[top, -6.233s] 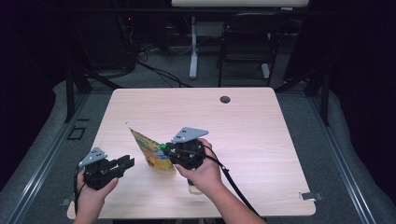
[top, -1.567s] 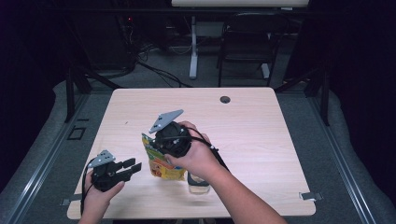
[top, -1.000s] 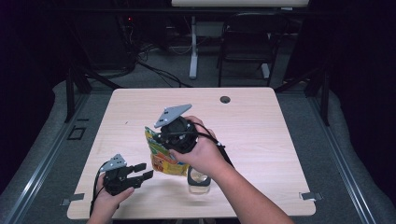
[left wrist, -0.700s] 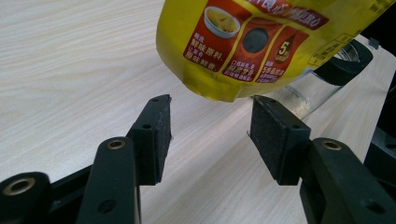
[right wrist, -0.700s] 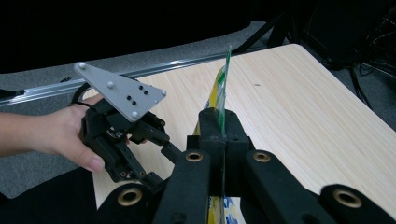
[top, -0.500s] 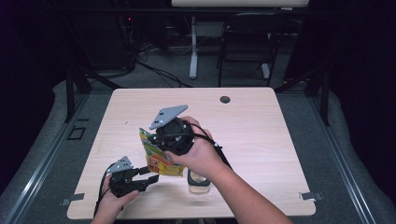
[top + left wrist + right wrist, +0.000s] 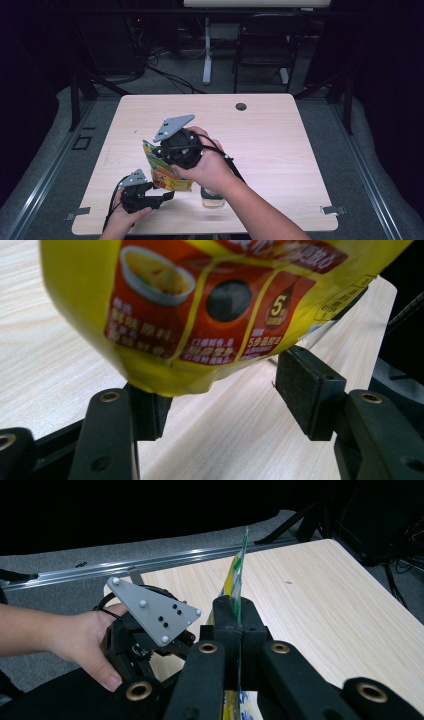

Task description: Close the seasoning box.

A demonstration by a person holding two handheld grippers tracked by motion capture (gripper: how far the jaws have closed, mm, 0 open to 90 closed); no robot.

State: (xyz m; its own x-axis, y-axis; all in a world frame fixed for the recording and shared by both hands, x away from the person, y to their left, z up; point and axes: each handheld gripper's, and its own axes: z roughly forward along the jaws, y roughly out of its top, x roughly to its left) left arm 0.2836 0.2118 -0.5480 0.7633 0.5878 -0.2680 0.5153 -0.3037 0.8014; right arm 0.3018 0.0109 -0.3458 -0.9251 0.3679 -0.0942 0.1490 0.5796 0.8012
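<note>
Pouch (image 7: 210,305) bottom hangs between parted left fingers (image 7: 310,385).

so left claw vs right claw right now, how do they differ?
The right claw is shut on the yellow pouch, pinching its edge; the left claw stands open, its jaws having just been opening, the pouch's lower end between the pads. The right sits higher, gripping the upper part; the left is low near the table. Both are black and hand-held.
</note>
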